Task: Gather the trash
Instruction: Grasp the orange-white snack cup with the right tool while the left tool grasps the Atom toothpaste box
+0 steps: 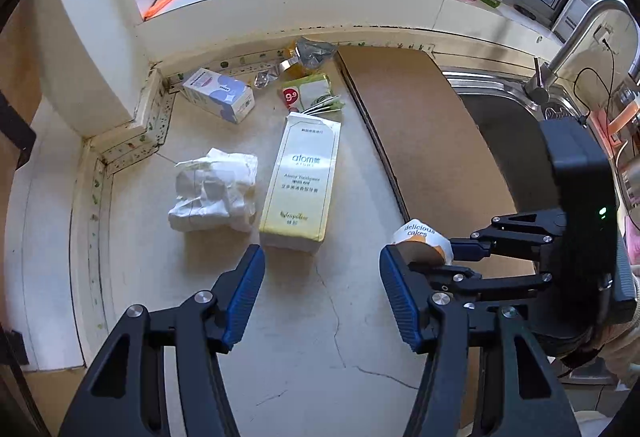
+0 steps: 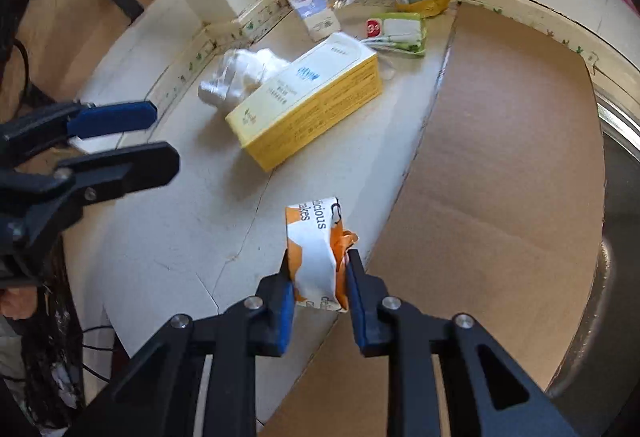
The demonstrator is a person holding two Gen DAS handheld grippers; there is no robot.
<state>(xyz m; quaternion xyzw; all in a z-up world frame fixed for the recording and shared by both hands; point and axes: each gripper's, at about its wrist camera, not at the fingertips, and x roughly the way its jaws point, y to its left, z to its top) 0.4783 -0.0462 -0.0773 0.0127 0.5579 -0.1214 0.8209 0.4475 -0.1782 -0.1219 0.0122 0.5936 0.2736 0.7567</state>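
The right claw (image 2: 319,279) pinched the light, crumpled cake wrapper (image 2: 318,251) by its middle at the desk's (image 2: 192,237) front edge, while the left claw (image 1: 322,287) hung open and empty near the stiff toothpaste box (image 1: 302,181).

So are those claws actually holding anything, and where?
The right claw pinches the crumpled orange-and-white cake wrapper by its near end. The left claw is open, holding nothing.

Both grippers, left gripper (image 1: 322,293) and right gripper (image 2: 320,297), have black linkage arms, silver screws and blue-padded jaws (ribbed).
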